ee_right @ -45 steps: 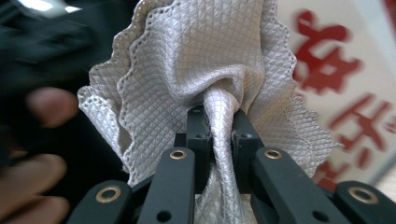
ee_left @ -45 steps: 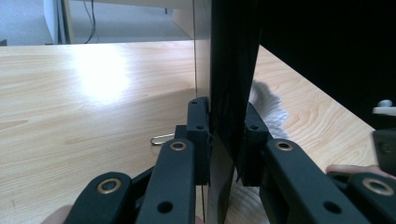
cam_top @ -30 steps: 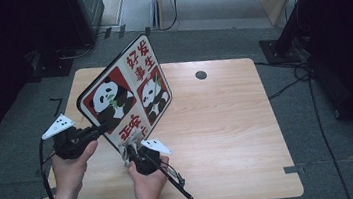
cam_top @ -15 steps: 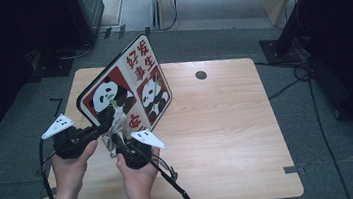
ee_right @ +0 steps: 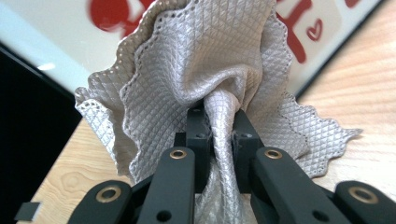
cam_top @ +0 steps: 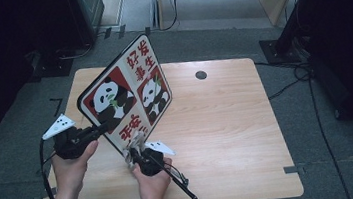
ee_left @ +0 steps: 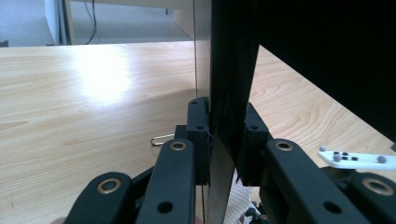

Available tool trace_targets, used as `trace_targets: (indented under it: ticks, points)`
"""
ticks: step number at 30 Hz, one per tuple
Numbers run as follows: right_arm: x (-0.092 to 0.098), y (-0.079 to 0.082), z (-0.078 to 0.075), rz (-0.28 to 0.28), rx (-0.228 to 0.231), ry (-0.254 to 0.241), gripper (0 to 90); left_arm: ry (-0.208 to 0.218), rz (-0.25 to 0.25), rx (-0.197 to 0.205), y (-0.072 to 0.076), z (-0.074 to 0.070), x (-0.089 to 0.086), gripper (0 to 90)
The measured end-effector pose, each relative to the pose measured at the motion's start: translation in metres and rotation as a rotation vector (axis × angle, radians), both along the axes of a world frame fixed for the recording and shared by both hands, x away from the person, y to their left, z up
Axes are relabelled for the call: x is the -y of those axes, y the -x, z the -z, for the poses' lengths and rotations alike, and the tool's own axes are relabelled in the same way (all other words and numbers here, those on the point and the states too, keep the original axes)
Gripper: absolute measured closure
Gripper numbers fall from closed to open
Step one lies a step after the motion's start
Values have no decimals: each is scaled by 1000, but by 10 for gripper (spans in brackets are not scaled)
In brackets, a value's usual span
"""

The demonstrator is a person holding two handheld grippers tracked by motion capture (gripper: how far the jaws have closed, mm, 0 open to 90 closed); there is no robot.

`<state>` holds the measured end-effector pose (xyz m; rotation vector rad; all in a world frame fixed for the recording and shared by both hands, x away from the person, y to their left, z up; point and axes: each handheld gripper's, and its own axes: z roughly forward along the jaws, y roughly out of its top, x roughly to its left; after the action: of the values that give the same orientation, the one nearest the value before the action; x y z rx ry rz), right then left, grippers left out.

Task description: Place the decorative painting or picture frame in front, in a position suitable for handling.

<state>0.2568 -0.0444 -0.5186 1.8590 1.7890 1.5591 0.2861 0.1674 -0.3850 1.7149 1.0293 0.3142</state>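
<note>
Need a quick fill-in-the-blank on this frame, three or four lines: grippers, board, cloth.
1. The left gripper is shut on the edge of the ____ board.
2. The right gripper pinches a grey ____.
3. The board stands tilted on a ____ table.
4. On the table by the left gripper lies a metal ____.

Missing words: panda; cloth; wooden; paperclip

Both forearms reach forward, left gripper [cam_top: 98,130] and right gripper [cam_top: 133,152] clamped.

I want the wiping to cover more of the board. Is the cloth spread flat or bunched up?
Bunched up: the right gripper pinches the cloth into a twisted fold between its jaws, its edges fanning out against the panda board.
</note>
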Motion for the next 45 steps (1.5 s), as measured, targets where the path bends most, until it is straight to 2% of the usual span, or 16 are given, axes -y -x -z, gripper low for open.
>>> trace_targets:
  ticks: [5,7,9,11,12,16,18,22,29,36,42,43,45]
  points:
    - [6,-2,3,-33,-4,39,820,11,-10,-1,0,1,-1,797]
    - [7,4,-1,-62,43,102,820,11,-11,4,0,2,0,796]
    - [7,12,-3,-123,96,166,820,12,-14,6,0,2,0,795]
    - [7,20,-4,-174,114,216,820,14,-13,8,-1,2,-1,794]
    - [9,24,-2,-200,125,222,820,17,-15,8,-1,2,-1,794]
    - [10,26,4,-294,102,205,820,19,-14,11,0,2,0,792]
    - [8,26,5,-317,98,183,819,20,-15,10,0,2,0,791]
    - [1,22,6,-325,73,159,819,23,-14,8,-1,2,-1,793]
    - [-9,17,1,-321,53,165,817,27,-16,3,-2,3,-3,797]
    - [-18,17,-20,-315,109,129,817,26,-15,3,-2,3,-3,797]
    - [-29,17,-46,-327,197,84,817,27,-12,4,-1,2,-2,797]
    - [-30,17,-47,-328,206,89,816,28,-13,4,-1,2,-2,796]
    - [-30,17,-42,-335,194,102,815,27,-9,5,-1,3,-2,796]
